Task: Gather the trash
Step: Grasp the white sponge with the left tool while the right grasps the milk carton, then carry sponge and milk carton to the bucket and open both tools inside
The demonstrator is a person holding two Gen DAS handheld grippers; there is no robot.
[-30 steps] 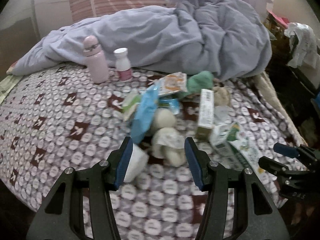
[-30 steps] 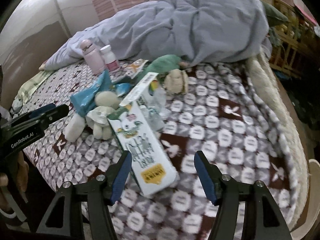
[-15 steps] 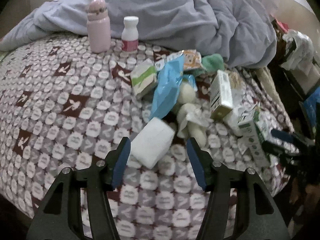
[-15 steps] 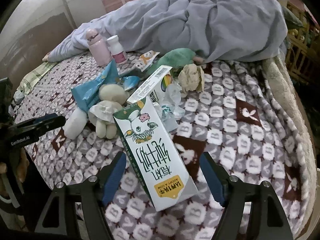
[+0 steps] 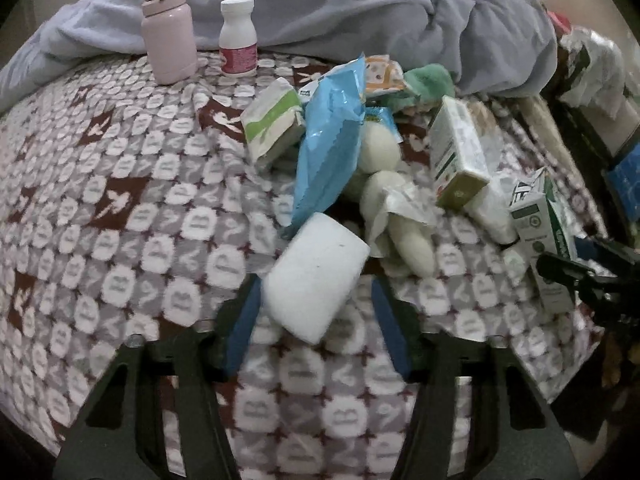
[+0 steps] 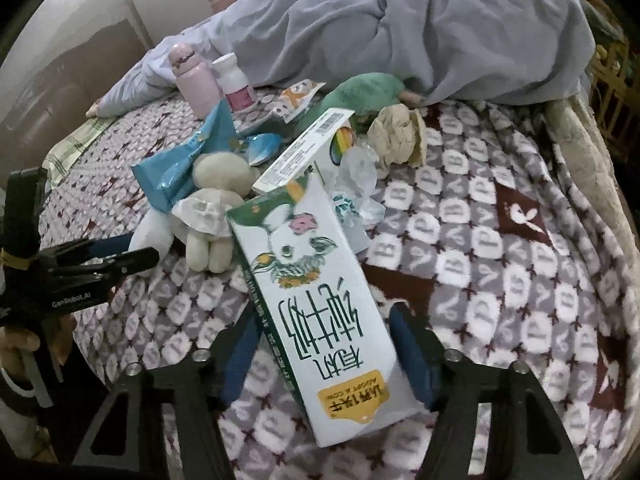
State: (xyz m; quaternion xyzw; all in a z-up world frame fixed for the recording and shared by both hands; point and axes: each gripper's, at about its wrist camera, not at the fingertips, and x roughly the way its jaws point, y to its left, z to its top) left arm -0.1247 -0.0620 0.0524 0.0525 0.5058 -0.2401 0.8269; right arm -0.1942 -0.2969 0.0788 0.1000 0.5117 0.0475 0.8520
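A heap of trash lies on the patterned bedspread (image 5: 120, 200). In the left wrist view a white tissue pack (image 5: 316, 276) sits between the fingers of my left gripper (image 5: 315, 284). Its jaws are closing; the left pad is at the pack's side and a gap shows on the right. In the right wrist view a green-and-white milk carton (image 6: 320, 304) lies flat with its near end between the fingers of my right gripper (image 6: 322, 312). Those jaws are closing too, with the pads close to the carton's sides. Behind lie a blue wrapper (image 5: 328, 152) and a second carton (image 5: 456, 152).
A pink bottle (image 5: 168, 28) and a white pill bottle (image 5: 238, 36) stand upright by the lilac duvet (image 5: 360, 0). A white plush toy (image 6: 220, 176), crumpled paper (image 6: 396, 136), a green plush (image 6: 364, 92) and a green-striped tissue pack (image 5: 272, 124) lie in the heap. The bed's edge runs along the right.
My left gripper sank and moved forward until the white pack came between its fingers. My right gripper came down over the milk carton; its jaws widened, then narrowed again.
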